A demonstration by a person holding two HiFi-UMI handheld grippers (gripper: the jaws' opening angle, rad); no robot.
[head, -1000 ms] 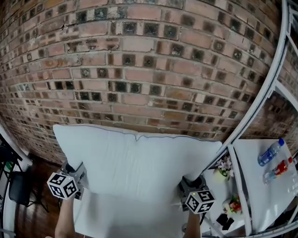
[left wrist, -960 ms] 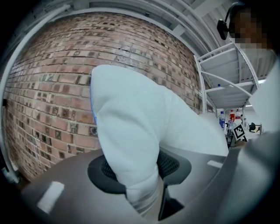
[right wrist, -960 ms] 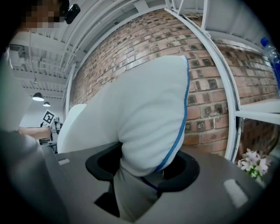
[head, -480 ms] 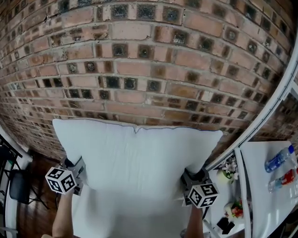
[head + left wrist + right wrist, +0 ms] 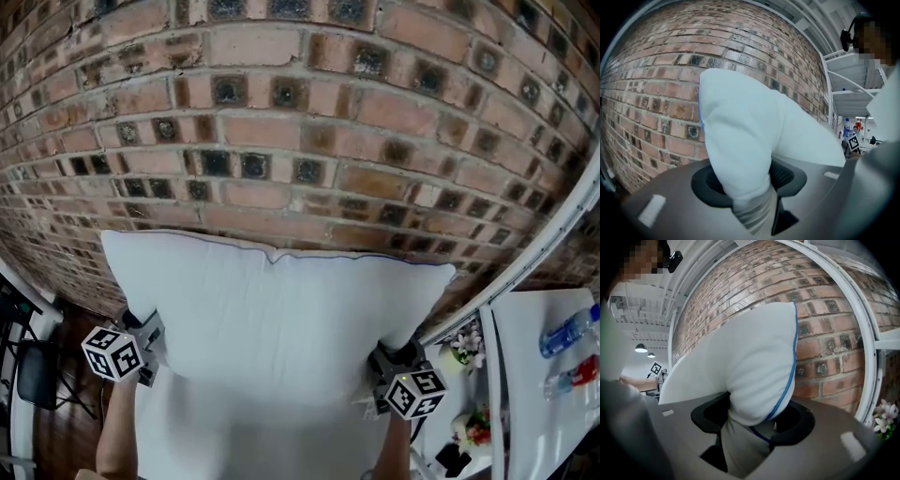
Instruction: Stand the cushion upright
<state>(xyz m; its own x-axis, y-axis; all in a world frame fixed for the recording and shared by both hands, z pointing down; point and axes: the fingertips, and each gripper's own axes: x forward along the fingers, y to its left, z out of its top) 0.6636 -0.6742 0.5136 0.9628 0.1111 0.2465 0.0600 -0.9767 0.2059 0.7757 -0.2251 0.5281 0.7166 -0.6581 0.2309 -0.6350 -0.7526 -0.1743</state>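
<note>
**Cushion held upright before the wall**

The white cushion [image 5: 281, 328] (blue piping along its seam) was held upright in front of the brick wall [image 5: 300, 122]. The left gripper [image 5: 142, 330] pinched its left edge, and its jaws had just been opening a little with the fabric between them. The right gripper [image 5: 394, 361] clamped the right edge.

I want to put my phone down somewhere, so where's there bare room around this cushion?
The white table on the right has a bare stretch between its rail and the blue bottle. Left of the cushion, a strip of dark floor lies open beside the chair. Crowded: the narrow ledge with the flowers, between cushion and table.
</note>
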